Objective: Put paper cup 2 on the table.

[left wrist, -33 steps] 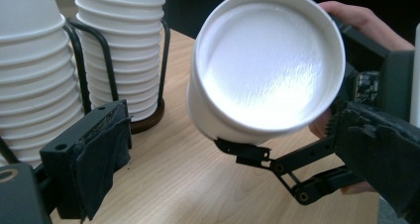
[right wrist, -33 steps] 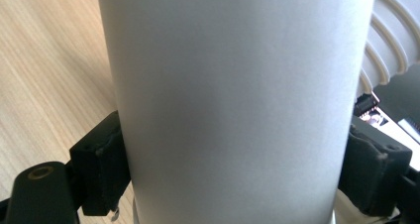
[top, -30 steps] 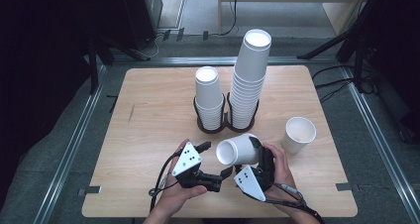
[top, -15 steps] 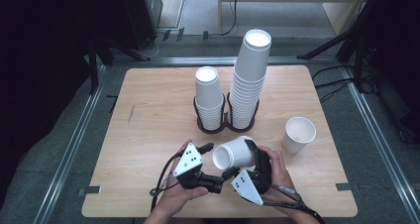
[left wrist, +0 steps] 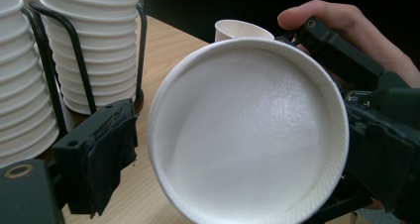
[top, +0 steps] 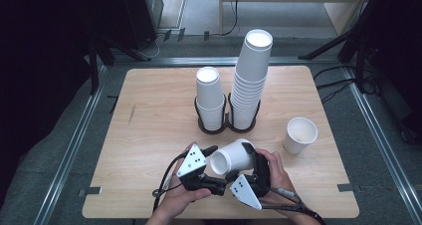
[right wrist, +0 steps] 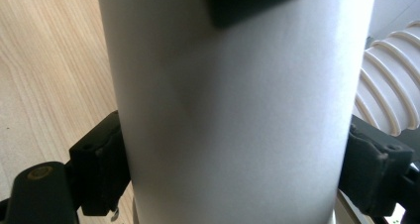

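A white paper cup (top: 234,155) lies on its side above the table's front, its mouth turned to the left. My right gripper (top: 241,161) is shut on it; in the right gripper view both pads (right wrist: 101,167) press the cup's wall (right wrist: 233,85). My left gripper (top: 215,168) faces the open mouth (left wrist: 247,135). Its jaws have just been closing, with the cup's rim between them. The left pad (left wrist: 106,154) stands just beside the rim, a thin gap showing. The other jaw is hidden by the cup.
A black wire holder at mid-table carries a short cup stack (top: 210,98) and a tall one (top: 251,80). A single upright cup (top: 300,134) stands at the right. Bare wooden table (top: 149,115) lies to the left of the holder.
The left gripper's jaws have narrowed around the cup's mouth. Both hands and the held cup have stayed nearly where they were.
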